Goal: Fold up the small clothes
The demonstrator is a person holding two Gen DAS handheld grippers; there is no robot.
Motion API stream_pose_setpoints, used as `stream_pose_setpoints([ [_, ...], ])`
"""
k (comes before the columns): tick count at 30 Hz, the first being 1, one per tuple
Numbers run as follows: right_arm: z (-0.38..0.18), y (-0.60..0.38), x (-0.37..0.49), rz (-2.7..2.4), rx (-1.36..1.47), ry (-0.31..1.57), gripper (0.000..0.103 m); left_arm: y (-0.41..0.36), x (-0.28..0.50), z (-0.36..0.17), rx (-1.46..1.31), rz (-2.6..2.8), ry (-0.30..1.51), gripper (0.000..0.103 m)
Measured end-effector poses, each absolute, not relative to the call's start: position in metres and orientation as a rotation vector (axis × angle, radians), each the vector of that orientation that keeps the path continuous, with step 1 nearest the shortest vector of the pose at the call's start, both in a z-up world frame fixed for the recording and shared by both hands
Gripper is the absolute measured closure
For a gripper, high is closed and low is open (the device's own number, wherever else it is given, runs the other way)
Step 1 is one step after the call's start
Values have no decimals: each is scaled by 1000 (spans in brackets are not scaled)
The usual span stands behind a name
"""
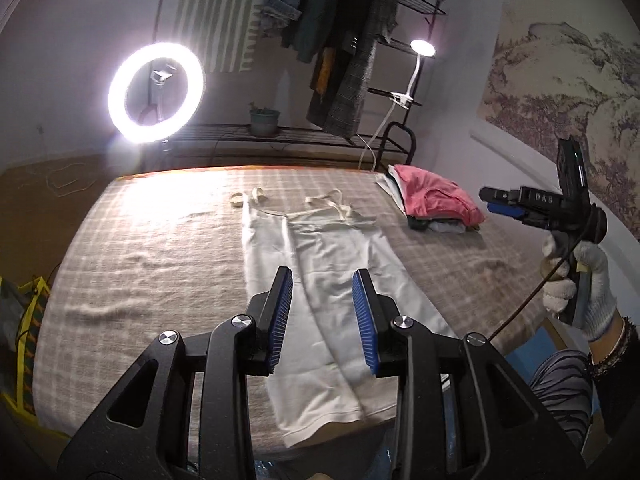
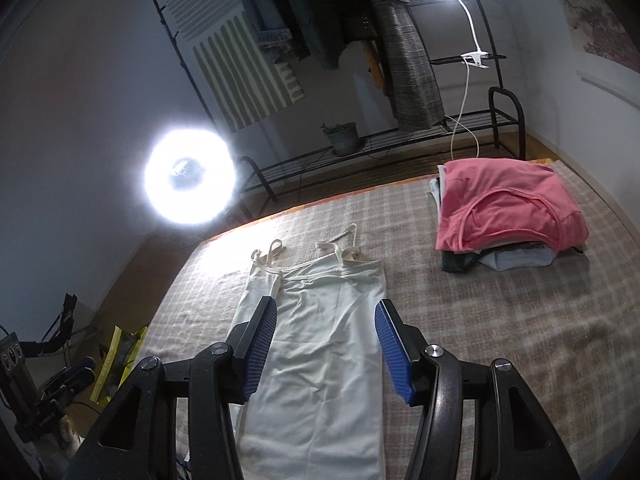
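Note:
A white strappy top [image 1: 320,280] lies flat lengthwise on the checked table cover [image 1: 140,248], both long sides folded inward, straps at the far end. It also shows in the right wrist view [image 2: 320,340]. My left gripper [image 1: 322,284] is open and empty, raised above the top's near half. My right gripper [image 2: 326,316] is open and empty, above the top's middle. The right gripper also shows in the left wrist view [image 1: 504,200], held up in a gloved hand at the right, away from the cloth.
A stack of folded clothes with a pink garment on top [image 2: 508,212] sits at the far right of the table [image 1: 436,200]. A bright ring light [image 1: 156,92] stands beyond the far left edge. A clothes rack [image 1: 344,40] and clip lamp [image 1: 422,48] stand behind.

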State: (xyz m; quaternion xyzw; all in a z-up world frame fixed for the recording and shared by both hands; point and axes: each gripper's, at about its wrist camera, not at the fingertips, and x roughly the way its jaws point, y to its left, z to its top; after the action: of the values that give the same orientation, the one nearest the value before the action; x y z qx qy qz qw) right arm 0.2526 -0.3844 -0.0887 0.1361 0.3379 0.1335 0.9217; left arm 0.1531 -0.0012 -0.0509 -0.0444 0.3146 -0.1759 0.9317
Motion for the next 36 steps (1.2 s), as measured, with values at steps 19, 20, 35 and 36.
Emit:
stream_pose_setpoints([
  [19,-140,-436,269,237,424,749,48,-29,135,-216,25,-328,968,80],
  [20,-142,-436,271,241,431,753,48,-34,129,-223,53,-328,978,80],
  [35,-163,-432,315,348,469,836,48,-102,125,-182,82,-400,784,80],
  [36,-161,-433,314,345,464,832,48,-114,128,-184,71,-424,789,80],
])
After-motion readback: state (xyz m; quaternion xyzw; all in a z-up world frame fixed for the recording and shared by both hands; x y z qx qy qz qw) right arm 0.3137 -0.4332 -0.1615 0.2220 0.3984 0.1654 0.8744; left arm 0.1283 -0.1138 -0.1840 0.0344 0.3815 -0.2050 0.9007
